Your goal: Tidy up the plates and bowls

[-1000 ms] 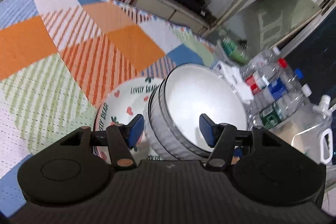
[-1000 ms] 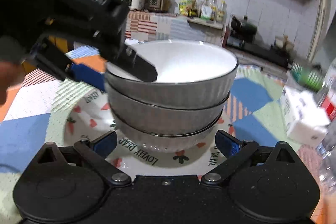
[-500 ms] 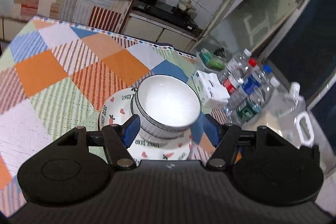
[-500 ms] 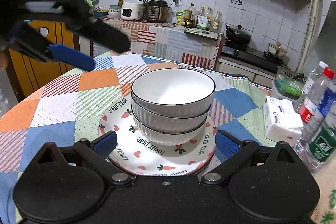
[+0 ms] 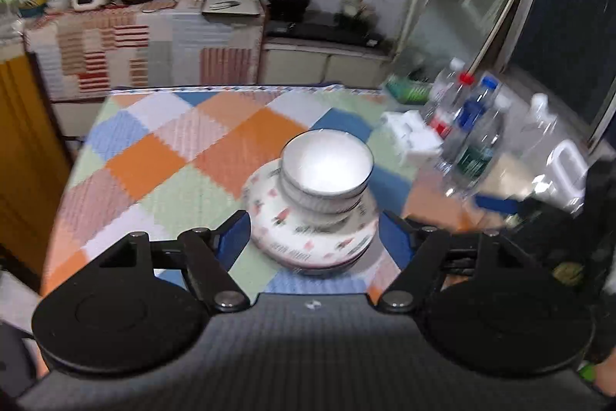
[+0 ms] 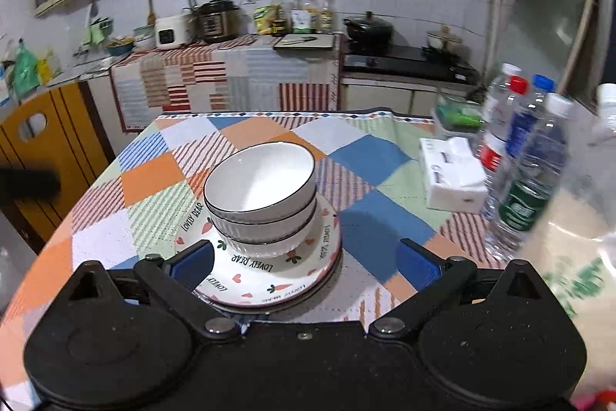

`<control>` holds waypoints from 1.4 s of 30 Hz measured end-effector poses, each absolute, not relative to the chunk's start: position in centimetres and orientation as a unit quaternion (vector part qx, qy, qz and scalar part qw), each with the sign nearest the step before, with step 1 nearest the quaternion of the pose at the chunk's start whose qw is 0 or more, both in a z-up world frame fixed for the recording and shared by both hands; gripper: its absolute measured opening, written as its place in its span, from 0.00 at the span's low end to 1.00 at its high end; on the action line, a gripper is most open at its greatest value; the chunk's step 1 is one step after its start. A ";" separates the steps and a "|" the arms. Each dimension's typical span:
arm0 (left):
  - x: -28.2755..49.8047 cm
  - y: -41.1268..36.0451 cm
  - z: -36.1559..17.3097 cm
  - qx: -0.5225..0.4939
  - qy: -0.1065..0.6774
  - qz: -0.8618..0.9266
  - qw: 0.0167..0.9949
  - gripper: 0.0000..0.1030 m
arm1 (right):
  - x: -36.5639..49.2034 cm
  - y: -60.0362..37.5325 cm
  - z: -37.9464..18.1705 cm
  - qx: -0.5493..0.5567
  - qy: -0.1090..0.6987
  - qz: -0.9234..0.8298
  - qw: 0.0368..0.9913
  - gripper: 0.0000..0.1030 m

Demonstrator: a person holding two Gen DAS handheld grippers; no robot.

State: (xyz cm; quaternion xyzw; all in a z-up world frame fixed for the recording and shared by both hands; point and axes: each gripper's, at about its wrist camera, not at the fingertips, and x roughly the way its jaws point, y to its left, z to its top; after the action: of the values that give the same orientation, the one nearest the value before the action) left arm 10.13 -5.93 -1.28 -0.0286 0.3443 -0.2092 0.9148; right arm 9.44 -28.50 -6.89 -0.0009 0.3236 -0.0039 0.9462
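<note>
Three ribbed grey bowls (image 6: 260, 187) with white insides are nested on a small stack of plates (image 6: 269, 272); the top plate has carrots, hearts and "LOVELY BEAR" lettering. In the left wrist view, blurred, the bowls (image 5: 327, 176) and plates (image 5: 308, 237) stand on the checked tablecloth. My left gripper (image 5: 315, 234) hovers above and behind them, its jaws opening, nothing between the pads. My right gripper (image 6: 304, 262) is open and empty, above the plates' near rim without touching.
A tissue box (image 6: 454, 176), several water bottles (image 6: 527, 156) and a green basket (image 6: 458, 118) crowd the table's right side. A wooden chair (image 6: 38, 149) stands left of the table. The checked cloth (image 6: 154, 176) lies bare left of the plates.
Both grippers have drawn back and up from the stack. The left one, earlier with a finger over the top bowl's rim, has let go, opened wider and rolled level.
</note>
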 end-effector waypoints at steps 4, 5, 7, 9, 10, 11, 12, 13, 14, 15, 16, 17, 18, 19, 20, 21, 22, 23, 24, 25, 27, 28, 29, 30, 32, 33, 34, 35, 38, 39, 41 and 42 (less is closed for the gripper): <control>7.9 -5.7 -0.6 -0.025 0.348 -0.198 0.916 0.73 | 7.5 -28.2 -5.0 -0.004 0.334 -0.036 0.942 1.00; 7.4 -5.6 -0.4 -0.026 0.348 -0.191 0.917 0.74 | 6.9 -28.1 -4.6 -0.004 0.333 -0.038 0.942 1.00; 6.5 -5.3 -0.1 -0.030 0.344 -0.180 0.921 0.75 | 5.6 -27.8 -3.8 -0.007 0.331 -0.036 0.943 1.00; 5.8 -4.9 0.1 -0.036 0.342 -0.160 0.925 0.77 | 4.5 -27.6 -3.2 -0.008 0.334 -0.035 0.942 1.00; 5.4 -4.5 0.2 -0.040 0.342 -0.152 0.926 0.78 | 3.9 -27.5 -2.9 -0.007 0.335 -0.035 0.941 1.00; 5.0 -4.2 0.2 -0.044 0.345 -0.145 0.926 0.78 | 3.4 -27.3 -2.6 -0.009 0.337 -0.033 0.941 1.00; 4.8 -3.9 0.2 -0.047 0.348 -0.139 0.926 0.79 | 2.9 -27.2 -2.4 -0.010 0.339 -0.033 0.940 1.00; 4.6 -3.6 0.1 -0.050 0.350 -0.136 0.925 0.80 | 2.3 -27.1 -2.1 -0.009 0.340 -0.034 0.940 1.00; 4.4 -3.4 0.0 -0.051 0.352 -0.135 0.925 0.81 | 1.9 -27.0 -2.0 -0.008 0.340 -0.035 0.940 1.00; 4.3 -3.3 -0.1 -0.050 0.354 -0.135 0.924 0.81 | 1.4 -26.9 -1.9 -0.005 0.339 -0.032 0.940 1.00; 4.1 -3.2 -0.2 -0.052 0.357 -0.132 0.923 0.81 | 1.1 -26.8 -1.7 -0.005 0.338 -0.029 0.941 1.00; 4.0 -3.1 -0.2 -0.055 0.358 -0.128 0.923 0.81 | 0.7 -26.7 -1.7 -0.006 0.337 -0.029 0.941 1.00; 3.8 -3.0 -0.3 -0.056 0.358 -0.127 0.923 0.82 | 0.5 -26.5 -1.7 -0.006 0.337 -0.030 0.941 1.00; 3.7 -3.2 -0.4 -0.054 0.358 -0.125 0.924 0.82 | 0.2 -26.3 -1.7 -0.007 0.337 -0.029 0.941 1.00; 3.5 -3.3 -0.5 -0.048 0.357 -0.124 0.925 0.82 | 0.0 -26.2 -1.7 -0.007 0.338 -0.028 0.941 1.00; 3.4 -3.6 -0.5 -0.041 0.356 -0.122 0.926 0.82 | -0.2 -26.1 -1.8 -0.006 0.340 -0.027 0.940 1.00; 3.2 -3.8 -0.6 -0.034 0.358 -0.118 0.926 0.83 | -0.3 -26.0 -1.8 -0.008 0.342 -0.026 0.939 1.00; 3.0 -3.8 -0.5 -0.030 0.360 -0.116 0.925 0.83 | -0.5 -25.9 -1.9 -0.010 0.343 -0.026 0.939 1.00; 2.9 -3.8 -0.5 -0.028 0.363 -0.117 0.924 0.84 | -0.7 -25.9 -1.9 -0.011 0.344 -0.027 0.939 1.00; 2.7 -3.7 -0.5 -0.026 0.364 -0.115 0.924 0.85 | -1.0 -25.8 -1.9 -0.012 0.345 -0.028 0.938 1.00; 2.3 -3.5 -0.4 -0.022 0.363 -0.109 0.925 0.87 | -1.3 -25.8 -2.1 -0.011 0.349 -0.034 0.936 1.00; 2.1 -3.5 -0.3 -0.016 0.359 -0.107 0.927 0.87 | -1.4 -25.8 -2.3 -0.012 0.351 -0.036 0.935 1.00; 2.0 -3.5 -0.3 -0.011 0.356 -0.105 0.929 0.89 | -1.4 -25.8 -2.4 -0.014 0.354 -0.038 0.935 1.00; 1.9 -3.5 -0.3 -0.009 0.354 -0.104 0.929 0.90 | -1.4 -25.8 -2.6 -0.016 0.356 -0.040 0.934 1.00; 1.9 -3.3 -0.4 -0.012 0.355 -0.102 0.929 0.91 | -1.5 -25.8 -2.8 -0.017 0.357 -0.042 0.933 1.00; 1.9 -3.3 -0.4 -0.013 0.357 -0.102 0.929 0.91 | -1.5 -25.8 -2.8 -0.017 0.357 -0.042 0.933 1.00; 1.9 -3.3 -0.4 -0.013 0.357 -0.101 0.928 0.91 | -1.6 -25.8 -2.8 -0.017 0.357 -0.042 0.933 1.00; 1.9 -3.2 -0.5 -0.011 0.358 -0.100 0.928 0.92 | -1.6 -25.8 -2.8 -0.018 0.357 -0.042 0.933 1.00; 1.7 -3.1 -0.8 -0.009 0.355 -0.094 0.930 0.94 | -1.7 -25.7 -2.7 -0.017 0.355 -0.042 0.934 1.00; 1.6 -3.1 -0.9 -0.008 0.354 -0.093 0.931 0.94 | -1.7 -25.7 -2.6 -0.017 0.354 -0.041 0.934 1.00; 1.6 -3.1 -1.0 -0.006 0.355 -0.095 0.930 0.94 | -1.9 -25.6 -2.5 -0.019 0.350 -0.040 0.936 1.00; 1.6 -3.1 -1.1 -0.006 0.357 -0.098 0.929 0.94 | -2.0 -25.5 -2.5 -0.021 0.349 -0.039 0.936 1.00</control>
State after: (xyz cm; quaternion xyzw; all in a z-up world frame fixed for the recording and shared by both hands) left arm 1.61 -3.14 -1.12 -0.0062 0.3568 -0.0978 0.9290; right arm -1.97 -25.49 -2.47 -0.0214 0.3485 -0.0394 0.9362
